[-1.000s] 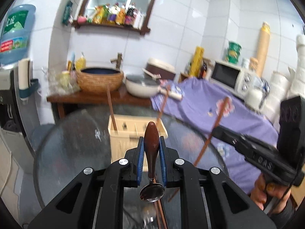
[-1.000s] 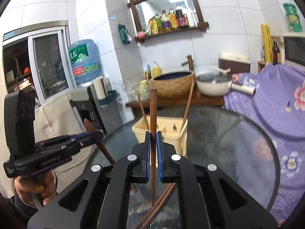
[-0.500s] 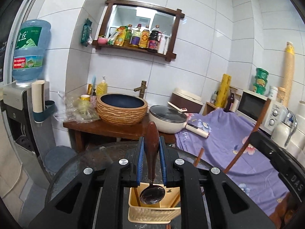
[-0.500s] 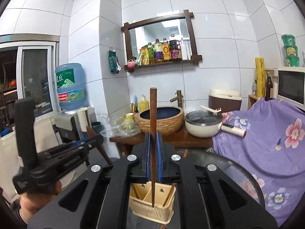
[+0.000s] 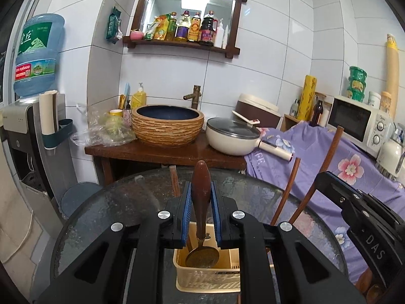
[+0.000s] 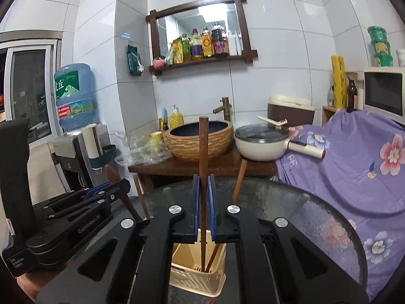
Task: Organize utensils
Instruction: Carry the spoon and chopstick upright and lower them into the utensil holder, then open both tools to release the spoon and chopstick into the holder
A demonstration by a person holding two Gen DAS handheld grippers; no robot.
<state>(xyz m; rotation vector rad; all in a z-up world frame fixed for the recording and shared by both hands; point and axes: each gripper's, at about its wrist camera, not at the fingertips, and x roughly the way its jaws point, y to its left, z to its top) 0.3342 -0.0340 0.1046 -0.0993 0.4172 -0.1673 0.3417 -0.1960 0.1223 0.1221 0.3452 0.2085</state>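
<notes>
My left gripper (image 5: 201, 190) is shut on a spoon's dark wooden handle (image 5: 200, 185). The spoon stands upright, and its metal bowl (image 5: 202, 255) hangs over the open top of the beige slotted utensil basket (image 5: 202, 278). My right gripper (image 6: 203, 185) is shut on an upright brown chopstick (image 6: 203, 147), whose lower end dips into the same basket (image 6: 192, 278). Other chopsticks (image 6: 239, 179) lean in the basket. Each gripper shows in the other's view: the right gripper (image 5: 322, 178) at the right, the left gripper (image 6: 121, 185) at the left.
The basket stands on a round dark glass table (image 5: 114, 202). Behind it a wooden stand (image 5: 157, 152) carries a woven basin and a lidded pan (image 5: 231, 136). A purple flowered cloth (image 6: 354, 164) and a microwave lie to the right, a water dispenser (image 5: 22, 131) to the left.
Both grippers have moved forward over the table, the spoon and the chopstick still held. The basket, earlier ahead of the jaws, now lies right under them.
</notes>
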